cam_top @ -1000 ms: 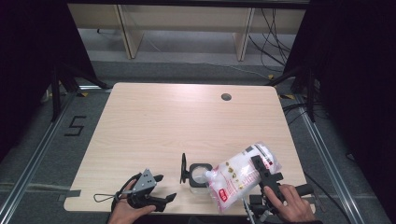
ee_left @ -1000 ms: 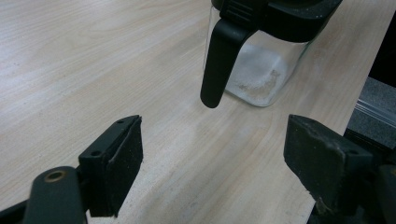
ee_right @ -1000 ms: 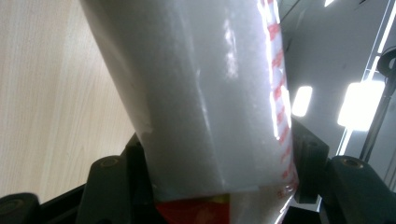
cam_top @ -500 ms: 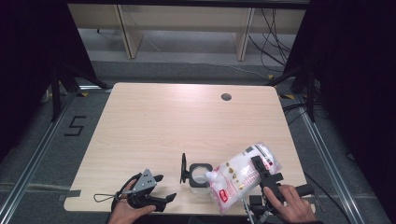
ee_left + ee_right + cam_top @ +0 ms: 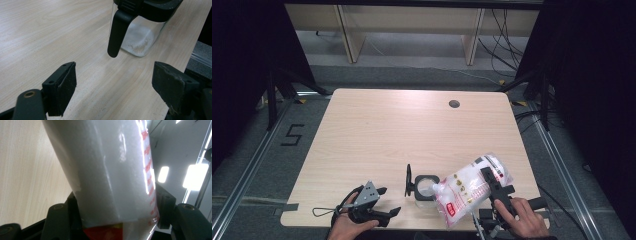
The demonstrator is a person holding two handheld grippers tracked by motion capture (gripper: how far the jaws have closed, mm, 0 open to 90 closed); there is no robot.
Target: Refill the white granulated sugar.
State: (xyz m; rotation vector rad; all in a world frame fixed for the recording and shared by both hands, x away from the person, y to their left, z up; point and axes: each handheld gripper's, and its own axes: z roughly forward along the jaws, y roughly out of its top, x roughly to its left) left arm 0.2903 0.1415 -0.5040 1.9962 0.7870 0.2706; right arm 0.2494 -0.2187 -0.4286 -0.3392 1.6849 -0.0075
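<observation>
The white, red-printed pouch (image 5: 472, 187), clamped in the right gripper (image 5: 492, 182) at the table's (image 5: 412, 130) five o'clock, tilts over the clear container (image 5: 426, 186), whose powdery bottom shows in the left gripper view between the left gripper's (image 5: 384, 202) spread, empty jaws.

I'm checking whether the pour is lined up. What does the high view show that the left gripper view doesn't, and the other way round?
High view alone: the bag, clamped in the right gripper, tilts with its corner over the container's open top, and the left gripper rests apart with open jaws.
Left gripper view alone: a thin white layer lies in the container's clear bottom, and its black handle hangs toward the camera.
Both: the container standing on the wooden table.
</observation>
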